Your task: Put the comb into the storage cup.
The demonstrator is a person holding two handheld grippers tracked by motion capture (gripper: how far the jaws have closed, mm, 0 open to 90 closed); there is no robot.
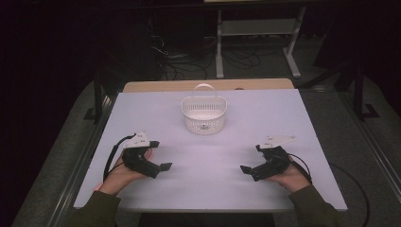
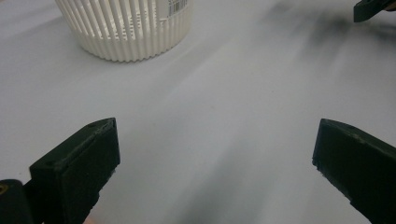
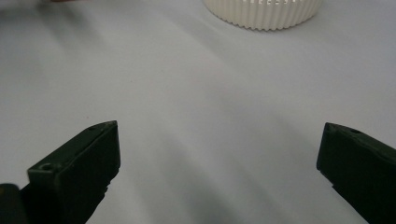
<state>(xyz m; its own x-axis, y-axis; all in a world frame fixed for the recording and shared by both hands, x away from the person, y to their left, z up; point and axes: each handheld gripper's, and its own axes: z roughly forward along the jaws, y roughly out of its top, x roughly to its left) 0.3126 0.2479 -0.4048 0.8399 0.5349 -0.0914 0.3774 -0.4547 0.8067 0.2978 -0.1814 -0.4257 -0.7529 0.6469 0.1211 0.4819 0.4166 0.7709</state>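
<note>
From the high view, a white plastic basket [image 1: 204, 116] stands upright toward the far middle of the table [image 1: 265, 118], whose top is a smooth, matte, pale sheet with a strip of wood showing along its far edge. The basket is round to oval, with slotted, perforated walls and a thin arched handle over its rim. The left gripper [image 1: 160, 156] lies low near the front left of the table, held in a hand [image 1: 120, 172] with an olive sleeve; it is black and angular, with a pale three-cornered plate on top and a dark cable looping behind it. The right gripper [image 1: 252, 162] mirrors it at the front right, also held in a hand [image 1: 291, 178]. Both sit well apart from the basket, with bare table between. Beyond the table, in the dark, stand a metal frame and loose cables on the floor.

In the left gripper view, the two blocky black jaws stand wide apart, released, with nothing between them. The basket's ribbed wall [image 2: 130, 28] rises at the upper left, bearing a barcode sticker. A black tip of the right gripper [image 2: 371, 9] shows at the top right corner.

In the right gripper view, the jaws are likewise spread wide and hold nothing. The basket's ribbed lower wall [image 3: 266, 11] shows at the top, right of centre, with open table before it.
</note>
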